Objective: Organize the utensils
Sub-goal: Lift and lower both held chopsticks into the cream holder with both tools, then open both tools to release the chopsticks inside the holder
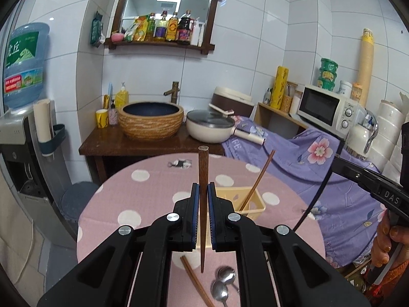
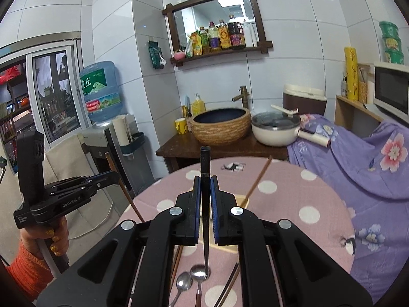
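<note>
The left tool pinches a brown chopstick between its blue pads. The chopstick stands near upright, its thick end above the fingertips and its thin end hanging below them, over the desk.

The right tool pinches a black chopstick the same way (thick end up, tip down). The tip hangs over the bowl of one spoon; contact cannot be told.

A yellow basket sits on the desk just ahead of both tools, to the right of the left tool's pads. One brown chopstick leans in it, tilted right.

Below the tools, near the desk's front edge, lie two spoons side by side and more loose chopsticks, one of them left of the spoons.
</note>
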